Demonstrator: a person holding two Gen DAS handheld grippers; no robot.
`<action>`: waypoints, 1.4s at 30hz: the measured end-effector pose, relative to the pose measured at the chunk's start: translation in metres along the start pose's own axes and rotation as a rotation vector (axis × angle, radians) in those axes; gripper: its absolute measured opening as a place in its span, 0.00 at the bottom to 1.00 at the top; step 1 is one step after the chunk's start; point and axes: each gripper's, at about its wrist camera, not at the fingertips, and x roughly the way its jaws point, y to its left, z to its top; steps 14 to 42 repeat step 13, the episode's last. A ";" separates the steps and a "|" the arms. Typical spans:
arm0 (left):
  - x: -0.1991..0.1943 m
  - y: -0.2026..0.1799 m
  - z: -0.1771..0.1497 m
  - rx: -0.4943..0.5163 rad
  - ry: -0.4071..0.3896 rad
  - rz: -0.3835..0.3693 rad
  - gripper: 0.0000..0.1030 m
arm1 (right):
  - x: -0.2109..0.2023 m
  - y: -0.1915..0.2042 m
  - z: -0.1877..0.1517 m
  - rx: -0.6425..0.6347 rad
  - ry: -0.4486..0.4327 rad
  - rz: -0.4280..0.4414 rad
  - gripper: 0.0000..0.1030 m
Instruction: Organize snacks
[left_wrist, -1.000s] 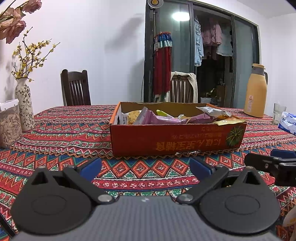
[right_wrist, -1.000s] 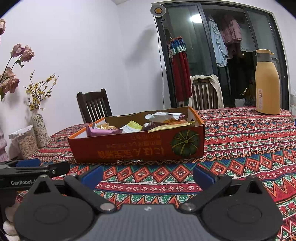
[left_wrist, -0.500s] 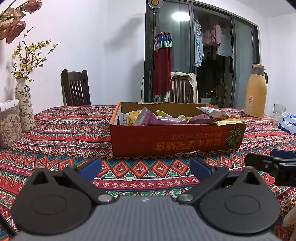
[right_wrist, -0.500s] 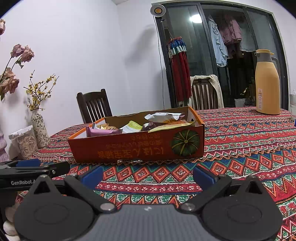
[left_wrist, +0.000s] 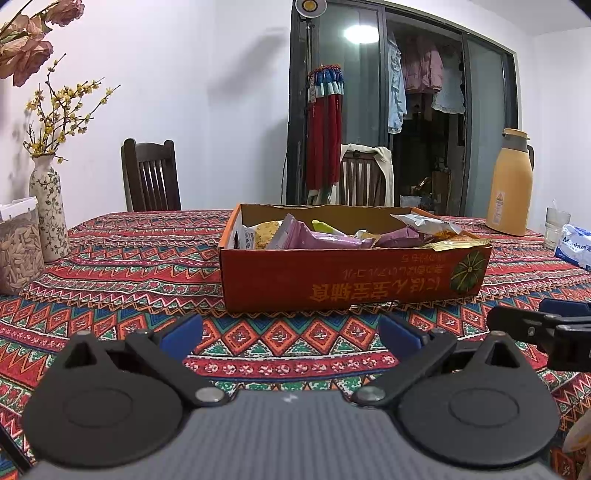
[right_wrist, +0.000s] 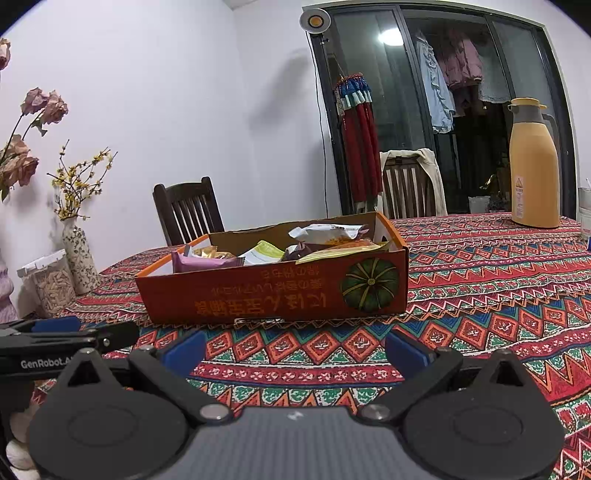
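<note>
A shallow red cardboard box (left_wrist: 351, 277) with a pumpkin picture sits on the patterned tablecloth, also in the right wrist view (right_wrist: 266, 295). It holds several snack packets: a pink one (left_wrist: 314, 240), a silver one (left_wrist: 424, 223), a yellow-green one (right_wrist: 264, 253). My left gripper (left_wrist: 290, 334) is open and empty, low over the cloth in front of the box. My right gripper (right_wrist: 295, 349) is open and empty, beside it to the right. Each gripper shows at the edge of the other's view.
A flowered vase (left_wrist: 48, 214) and a clear jar of seeds (left_wrist: 18, 254) stand at the left. An orange thermos (left_wrist: 508, 192), a glass (left_wrist: 556, 227) and a tissue pack (left_wrist: 576, 245) stand at the right. Two wooden chairs (left_wrist: 151, 177) are behind the table.
</note>
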 end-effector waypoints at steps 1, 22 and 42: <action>0.000 0.000 0.000 0.001 0.000 0.000 1.00 | 0.000 0.000 0.000 0.000 0.000 0.000 1.00; -0.001 0.003 -0.001 -0.007 -0.008 -0.009 1.00 | 0.000 0.000 0.000 0.000 0.000 0.000 1.00; -0.001 0.003 -0.001 -0.007 -0.008 -0.009 1.00 | 0.000 0.000 0.000 0.000 0.000 0.000 1.00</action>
